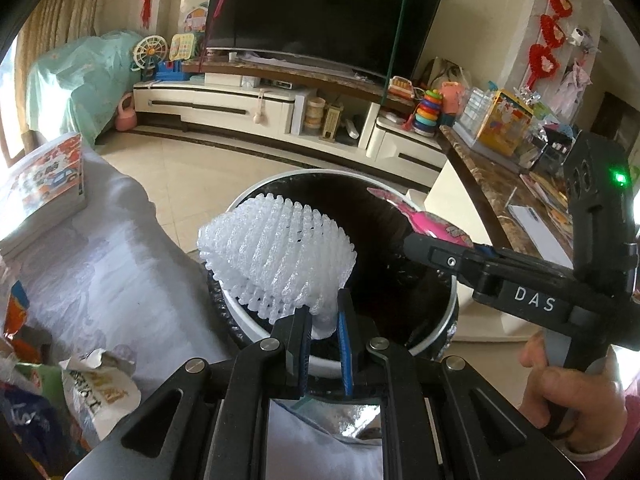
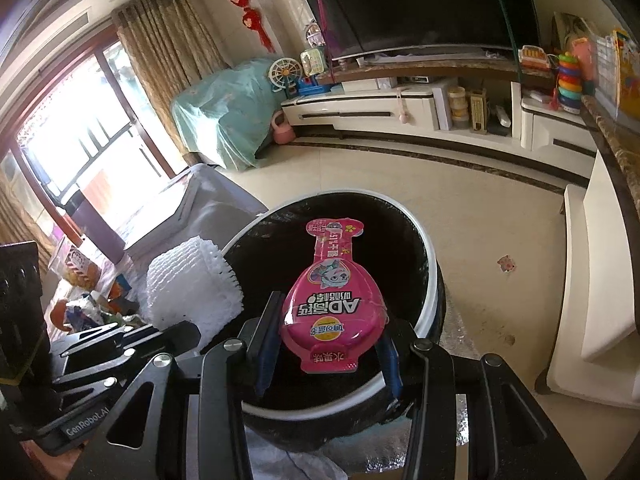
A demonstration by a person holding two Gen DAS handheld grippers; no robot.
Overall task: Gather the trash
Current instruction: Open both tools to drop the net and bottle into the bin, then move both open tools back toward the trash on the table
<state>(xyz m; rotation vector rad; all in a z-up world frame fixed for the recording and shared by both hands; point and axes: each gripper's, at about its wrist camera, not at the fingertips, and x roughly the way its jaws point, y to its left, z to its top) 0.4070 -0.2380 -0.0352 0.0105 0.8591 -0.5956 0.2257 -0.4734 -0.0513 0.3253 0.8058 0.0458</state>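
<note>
White foam fruit netting (image 1: 276,252) is pinched in the left hand-held gripper (image 1: 325,344) at frame centre, over the round black white-rimmed trash bin (image 1: 404,216). Right hand-held gripper (image 2: 326,354) clamps a pink bottle-shaped snack wrapper (image 2: 334,300) above that bin.

Home living room — big television (image 1: 324,12) on low cabinet (image 1: 256,108), curtains (image 2: 168,40), toys; red hangings (image 1: 552,28), probably festive.
</note>
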